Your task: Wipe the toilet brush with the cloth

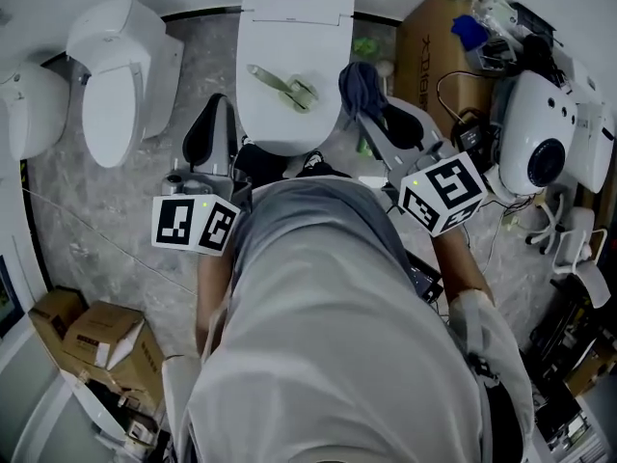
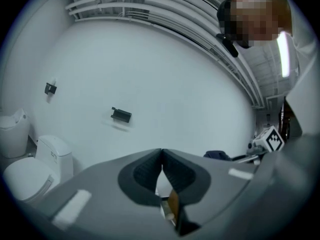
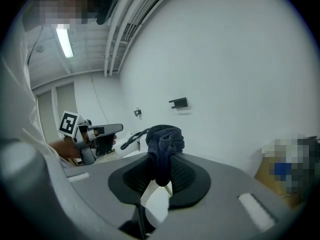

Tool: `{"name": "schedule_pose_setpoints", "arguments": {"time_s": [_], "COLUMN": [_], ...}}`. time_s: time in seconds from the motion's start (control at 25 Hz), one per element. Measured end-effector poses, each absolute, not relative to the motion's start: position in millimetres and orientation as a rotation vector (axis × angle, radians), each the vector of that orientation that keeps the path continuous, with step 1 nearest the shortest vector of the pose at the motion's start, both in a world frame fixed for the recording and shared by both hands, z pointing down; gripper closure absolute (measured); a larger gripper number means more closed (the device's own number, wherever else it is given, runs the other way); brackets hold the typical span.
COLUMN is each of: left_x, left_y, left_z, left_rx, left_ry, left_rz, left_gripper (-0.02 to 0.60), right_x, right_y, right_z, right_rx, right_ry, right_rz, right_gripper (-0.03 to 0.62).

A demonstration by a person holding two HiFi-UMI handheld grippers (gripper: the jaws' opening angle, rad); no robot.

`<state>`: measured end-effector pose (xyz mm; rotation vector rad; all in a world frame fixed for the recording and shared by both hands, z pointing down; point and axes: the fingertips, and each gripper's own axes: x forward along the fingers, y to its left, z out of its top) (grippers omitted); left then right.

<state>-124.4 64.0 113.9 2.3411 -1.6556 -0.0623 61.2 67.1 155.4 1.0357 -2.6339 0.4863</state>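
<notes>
At the far left two white toilets [image 1: 116, 75] stand side by side on the grey floor [image 1: 116, 210], and cardboard boxes [image 1: 96, 340] sit at the near left. The left claw [image 1: 214, 109] is held over the floor just left of the middle toilet [image 1: 289, 37]. In the left gripper view the left claw [image 2: 161, 154] points at a white wall [image 2: 160, 74], pressed together at the tips with nothing between them. The toilet brush [image 1: 284, 87], greenish and slim, lies slantwise on the closed lid of the middle toilet, apart from both claws. Just right of that lid, the right claw [image 1: 369, 106] pinches a dark blue cloth [image 1: 359, 85]. The right gripper view shows the cloth [image 3: 164, 139] bunched and sticking up from between the jaws, with the right claw [image 3: 162, 166] clamped on its lower part and the left gripper [image 3: 95, 136] off to the left. Far right lie a brown cardboard box [image 1: 434, 46], tangled cables [image 1: 463, 95] and a rounded white device [image 1: 540, 133].
</notes>
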Motion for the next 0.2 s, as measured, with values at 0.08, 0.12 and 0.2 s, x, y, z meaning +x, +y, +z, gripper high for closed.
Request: {"name": "schedule_pose_setpoints", "arguments": {"time_s": [0.08,0.12,0.2], "left_x": [-118.4,-116.0,-111.9], "left_y": [63.8,64.2,65.4], "left_z": [114.4,114.5,114.7], "left_rx": [2.36,2.368,2.383], "left_ry": [-1.632,-1.62,-1.598], "left_rz": [-0.049,-0.043,-0.03], "left_gripper": [0.581,0.581,0.581], "right_x": [58.1,55.8,50.7], "right_y": [68.5,70.1,73.9], "right_z": [154.2,153.9,153.4], "right_rx": [1.029,1.023,1.011], "right_ry": [-2.632,-2.632,-2.631], "right_rz": [0.48,0.479,0.477], "right_gripper": [0.53,0.53,0.53]}}
